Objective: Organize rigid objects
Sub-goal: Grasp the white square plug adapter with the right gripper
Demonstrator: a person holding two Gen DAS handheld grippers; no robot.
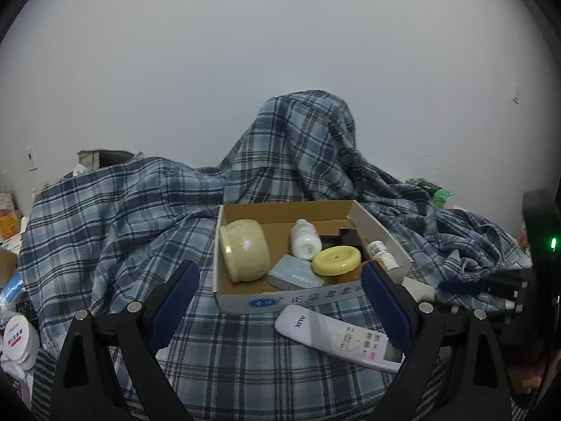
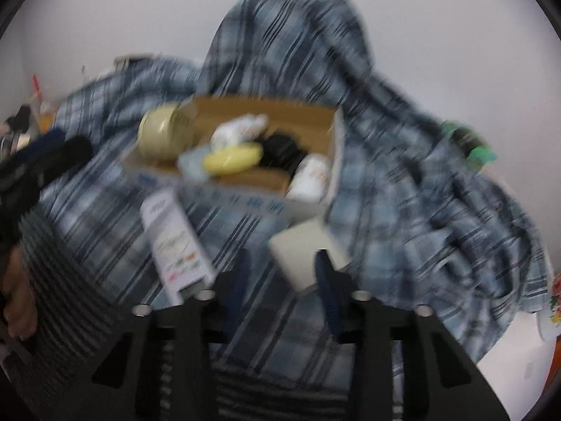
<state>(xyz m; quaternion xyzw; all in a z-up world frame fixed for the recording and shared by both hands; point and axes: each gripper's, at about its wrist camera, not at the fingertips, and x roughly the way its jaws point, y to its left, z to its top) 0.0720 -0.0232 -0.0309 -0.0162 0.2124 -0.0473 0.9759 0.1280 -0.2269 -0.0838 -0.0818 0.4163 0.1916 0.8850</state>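
A cardboard box [image 1: 301,300] sits on the plaid cloth and holds a cream jar [image 1: 245,254], a white bottle [image 1: 305,240], a yellow lid [image 1: 336,260], a grey-blue bar [image 1: 296,277], a black item [image 1: 345,238] and a second white bottle [image 1: 382,254]. A white remote [image 1: 336,338] lies in front of the box. My left gripper [image 1: 280,315] is open and empty just before the box. The right wrist view is blurred. There my right gripper [image 2: 284,280] stands partly open beside a pale block [image 2: 305,249], with the remote [image 2: 175,242] to its left and the box [image 2: 245,207] behind.
A blue plaid cloth [image 1: 122,217] covers the surface and rises into a hump [image 1: 301,140] against the white wall. Cluttered jars and packets [image 1: 17,336] stand at the left edge. A green item [image 1: 431,189] lies at the right. The right gripper's black body [image 1: 505,291] shows at the right.
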